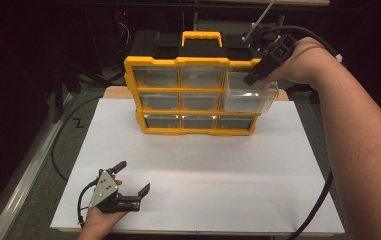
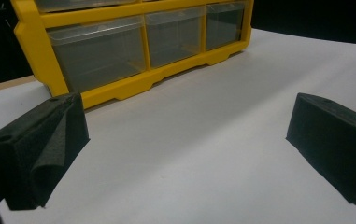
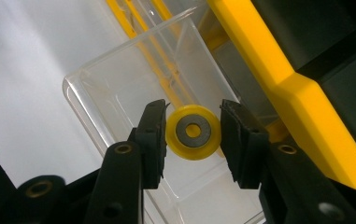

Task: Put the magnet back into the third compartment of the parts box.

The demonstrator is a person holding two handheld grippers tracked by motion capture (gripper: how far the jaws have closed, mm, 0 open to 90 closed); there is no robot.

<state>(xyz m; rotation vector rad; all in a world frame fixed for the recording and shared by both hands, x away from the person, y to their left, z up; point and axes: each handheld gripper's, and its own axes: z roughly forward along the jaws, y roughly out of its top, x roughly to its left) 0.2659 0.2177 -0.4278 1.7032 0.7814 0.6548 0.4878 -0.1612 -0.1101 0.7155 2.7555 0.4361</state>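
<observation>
A yellow organizer point(image 1: 190, 62) with clear drawers stands upright at the back of the white board point(image 1: 203, 170). Its top-right drawer point(image 1: 248, 95) is pulled out toward me. My right gripper point(image 1: 252, 80) points down into that drawer. In the right gripper view the right gripper point(image 3: 193, 140) is shut on a small yellow wheel point(image 3: 193, 132) with a grey hub, held just over the open clear drawer point(image 3: 119, 79). My left gripper point(image 1: 135, 176) rests at the board's near left corner, jaws wide open with nothing between them. The left gripper point(image 2: 185, 121) faces the organizer's bottom row point(image 2: 133, 84).
The organizer's yellow frame point(image 3: 278, 88) runs close along the right of the held wheel. A black cable point(image 1: 318, 205) trails off the board's right edge. Dark floor and a metal rail point(image 1: 23, 170) lie left of the board.
</observation>
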